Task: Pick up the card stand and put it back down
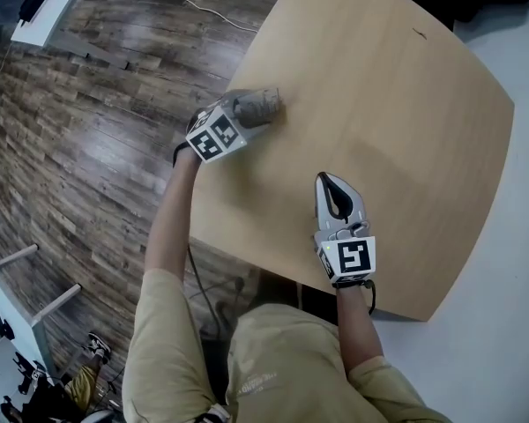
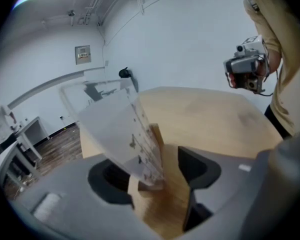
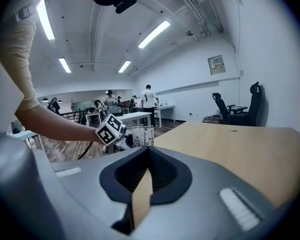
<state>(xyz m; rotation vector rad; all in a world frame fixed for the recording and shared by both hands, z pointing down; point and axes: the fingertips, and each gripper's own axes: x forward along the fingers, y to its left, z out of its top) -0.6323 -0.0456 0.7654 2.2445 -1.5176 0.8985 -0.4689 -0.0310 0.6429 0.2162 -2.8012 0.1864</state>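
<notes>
The card stand (image 2: 125, 134) is a clear acrylic sheet in a small wooden base, tilted to the left. It stands on the wooden table (image 1: 379, 104) near the left edge, between the jaws of my left gripper (image 2: 155, 176). The jaws stand apart, and bare table shows between the base and the right jaw. In the head view the stand (image 1: 263, 104) is a blur at the tip of the left gripper (image 1: 269, 106). My right gripper (image 1: 332, 179) rests on the table nearer the front edge, its jaws shut with nothing in them. It looks toward the card stand (image 3: 141, 136).
The table's left edge runs just beside the left gripper, with dark wood floor (image 1: 97, 148) below. A white desk (image 1: 44, 7) stands at the far left. Office chairs (image 3: 252, 104) and several people (image 3: 149, 99) are in the room beyond the table.
</notes>
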